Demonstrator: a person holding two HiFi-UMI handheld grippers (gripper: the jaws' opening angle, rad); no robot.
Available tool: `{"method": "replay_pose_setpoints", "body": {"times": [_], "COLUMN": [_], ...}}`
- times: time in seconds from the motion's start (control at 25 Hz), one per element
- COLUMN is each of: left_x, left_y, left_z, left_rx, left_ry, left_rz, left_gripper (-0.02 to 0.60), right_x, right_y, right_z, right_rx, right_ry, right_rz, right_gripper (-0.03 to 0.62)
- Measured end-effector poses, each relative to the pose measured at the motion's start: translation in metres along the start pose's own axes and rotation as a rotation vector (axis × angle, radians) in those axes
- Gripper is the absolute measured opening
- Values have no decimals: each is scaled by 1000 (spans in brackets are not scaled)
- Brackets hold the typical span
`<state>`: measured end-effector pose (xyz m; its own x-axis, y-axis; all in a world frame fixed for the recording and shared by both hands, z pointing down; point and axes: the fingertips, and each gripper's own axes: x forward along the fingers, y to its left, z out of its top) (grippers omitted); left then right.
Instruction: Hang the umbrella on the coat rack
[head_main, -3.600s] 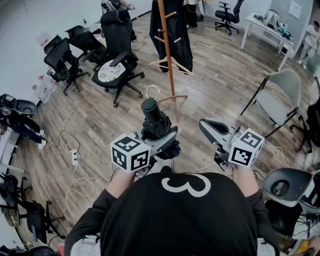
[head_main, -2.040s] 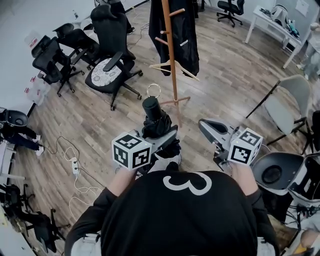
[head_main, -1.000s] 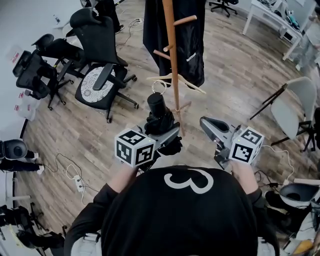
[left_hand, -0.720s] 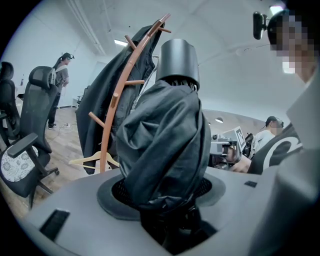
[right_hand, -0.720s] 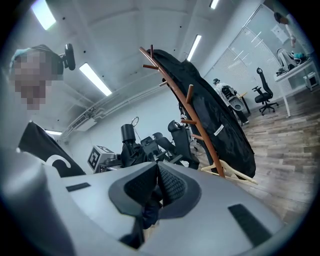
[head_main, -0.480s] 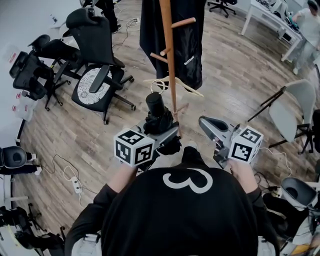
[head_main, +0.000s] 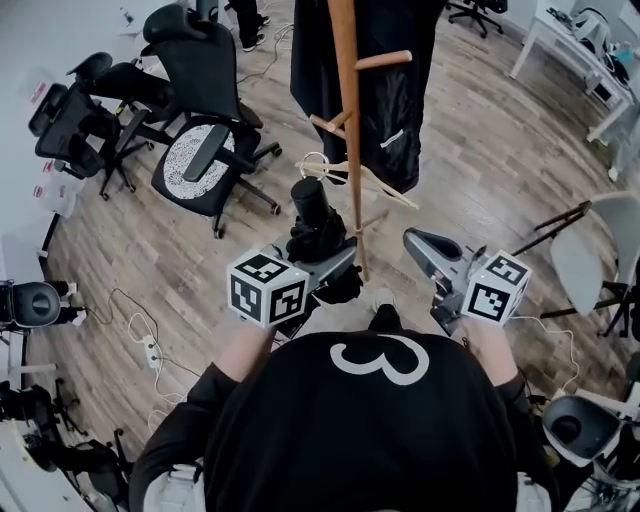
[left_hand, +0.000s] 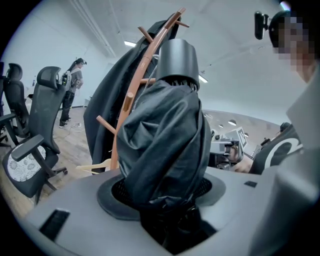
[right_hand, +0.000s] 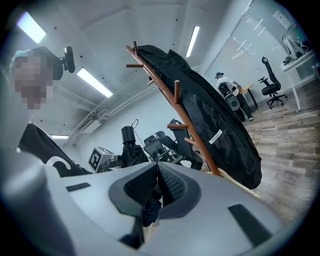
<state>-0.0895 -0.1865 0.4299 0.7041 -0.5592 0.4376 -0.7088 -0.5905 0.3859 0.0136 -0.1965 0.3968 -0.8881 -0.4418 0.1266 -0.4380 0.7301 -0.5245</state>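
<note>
A folded black umbrella (head_main: 318, 232) stands upright in my left gripper (head_main: 335, 262), which is shut on its bunched fabric. Its round handle cap (head_main: 309, 193) points up, with a thin wrist loop (head_main: 314, 160) above it. In the left gripper view the umbrella (left_hand: 165, 135) fills the middle. The wooden coat rack (head_main: 349, 120) rises just beyond it, its pole (left_hand: 131, 100) leaning behind the umbrella. A black coat (head_main: 392, 90) hangs on the rack. My right gripper (head_main: 416, 241) is shut on nothing, to the right of the pole (right_hand: 192, 135).
A pale wooden hanger (head_main: 372, 182) hangs low on the rack. Black office chairs (head_main: 205, 150) stand at the left, and a grey folding chair (head_main: 598, 245) at the right. Cables and a power strip (head_main: 152, 352) lie on the wood floor. A person (left_hand: 71, 95) stands far off.
Both grippers have come closer to the coat rack, whose pole now stands right beyond the umbrella. The grip on the umbrella is unchanged.
</note>
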Motion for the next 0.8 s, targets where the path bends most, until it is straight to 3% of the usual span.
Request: {"method": "replay_pose_setpoints", "body": {"times": [0.8], "left_x": [59], "left_y": [52], "left_z": [12], "left_rx": [-39], "left_ry": [61], "left_rz": [60], "left_gripper": [264], "right_x": [37], "right_y": [-77], "right_z": [10], "right_rx": [70], "right_ry": [68], "right_rz": [44], "right_gripper": [26]}}
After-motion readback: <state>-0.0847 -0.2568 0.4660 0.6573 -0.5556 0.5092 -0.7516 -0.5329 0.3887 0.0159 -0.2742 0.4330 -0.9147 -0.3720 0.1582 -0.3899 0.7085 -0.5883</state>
